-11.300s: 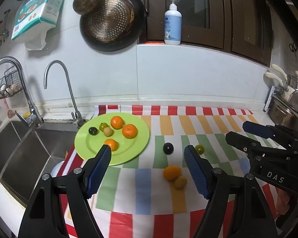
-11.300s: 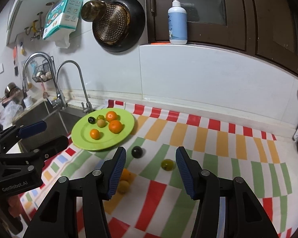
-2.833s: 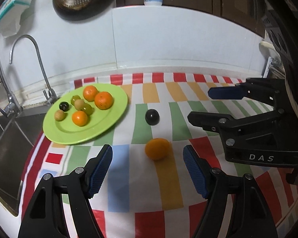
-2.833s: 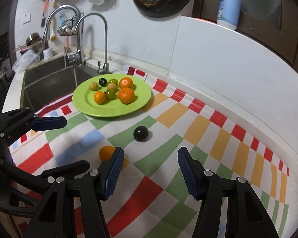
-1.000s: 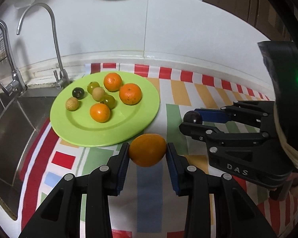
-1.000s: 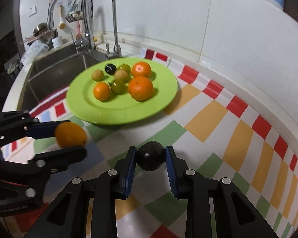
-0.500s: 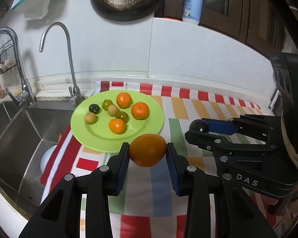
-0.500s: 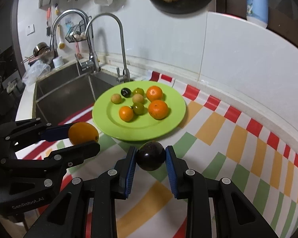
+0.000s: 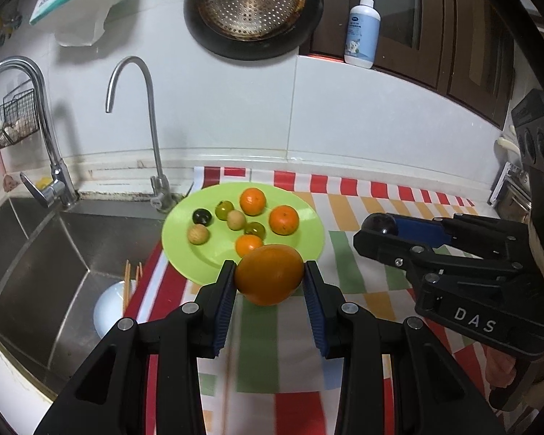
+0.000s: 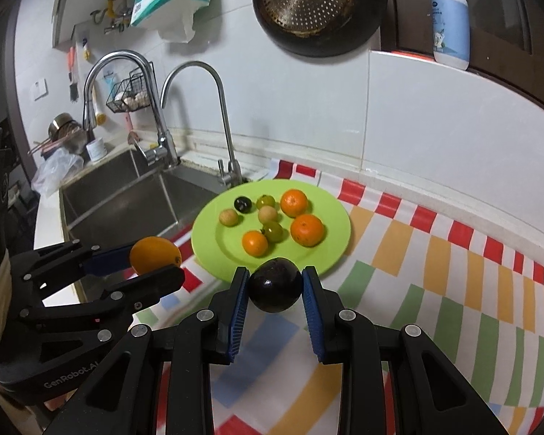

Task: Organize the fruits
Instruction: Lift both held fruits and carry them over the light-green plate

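Left gripper (image 9: 268, 281) pinches the big orange fruit (image 9: 269, 274), up off the striped cloth (image 9: 348, 282) (near the sink (image 9: 47, 253) side). Ahead, the green plate (image 10: 330, 250) carries eight small fruits. Right gripper (image 10: 275, 286) clamps the dark round fruit (image 10: 275, 284), aloft too.

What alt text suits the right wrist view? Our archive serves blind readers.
The right gripper clamps a dark round fruit above a striped cloth, before a green plate of small fruits. At left, the left gripper holds an orange fruit beside the sink.
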Demonstrator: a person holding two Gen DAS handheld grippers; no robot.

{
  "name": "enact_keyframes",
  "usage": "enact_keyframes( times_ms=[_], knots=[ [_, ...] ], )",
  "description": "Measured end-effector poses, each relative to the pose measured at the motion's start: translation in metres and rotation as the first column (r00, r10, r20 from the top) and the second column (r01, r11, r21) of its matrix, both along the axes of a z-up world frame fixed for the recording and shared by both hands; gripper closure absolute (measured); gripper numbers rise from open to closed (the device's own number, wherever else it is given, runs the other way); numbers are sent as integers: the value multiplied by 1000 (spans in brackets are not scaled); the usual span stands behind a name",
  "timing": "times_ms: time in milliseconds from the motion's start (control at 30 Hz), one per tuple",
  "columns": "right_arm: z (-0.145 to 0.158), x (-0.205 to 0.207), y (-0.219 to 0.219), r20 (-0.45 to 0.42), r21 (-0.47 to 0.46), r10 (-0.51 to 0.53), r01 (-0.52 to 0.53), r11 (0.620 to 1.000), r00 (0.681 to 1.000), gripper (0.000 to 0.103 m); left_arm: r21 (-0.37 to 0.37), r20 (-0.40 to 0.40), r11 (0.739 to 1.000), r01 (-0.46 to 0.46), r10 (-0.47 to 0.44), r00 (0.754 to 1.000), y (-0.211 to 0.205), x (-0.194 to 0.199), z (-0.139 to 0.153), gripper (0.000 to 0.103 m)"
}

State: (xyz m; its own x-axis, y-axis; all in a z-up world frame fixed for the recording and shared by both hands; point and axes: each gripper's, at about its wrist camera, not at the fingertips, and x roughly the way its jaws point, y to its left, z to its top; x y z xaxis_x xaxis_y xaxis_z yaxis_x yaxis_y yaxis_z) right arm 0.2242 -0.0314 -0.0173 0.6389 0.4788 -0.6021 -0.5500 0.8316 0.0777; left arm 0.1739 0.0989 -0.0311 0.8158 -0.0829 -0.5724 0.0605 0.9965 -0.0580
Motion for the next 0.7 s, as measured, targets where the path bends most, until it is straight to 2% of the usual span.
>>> enact_keyframes(
  times_ms=[367,700],
  knots=[
    [4,14,30,11,14,-71,70,997,997,72,21,-6,999,50,-50,999,34,29,-1,67],
    [-23,45,49,-53,-24,-146,145,989,988,72,58,-64,990,131,-128,990,53,70,-23,67]
  ],
)
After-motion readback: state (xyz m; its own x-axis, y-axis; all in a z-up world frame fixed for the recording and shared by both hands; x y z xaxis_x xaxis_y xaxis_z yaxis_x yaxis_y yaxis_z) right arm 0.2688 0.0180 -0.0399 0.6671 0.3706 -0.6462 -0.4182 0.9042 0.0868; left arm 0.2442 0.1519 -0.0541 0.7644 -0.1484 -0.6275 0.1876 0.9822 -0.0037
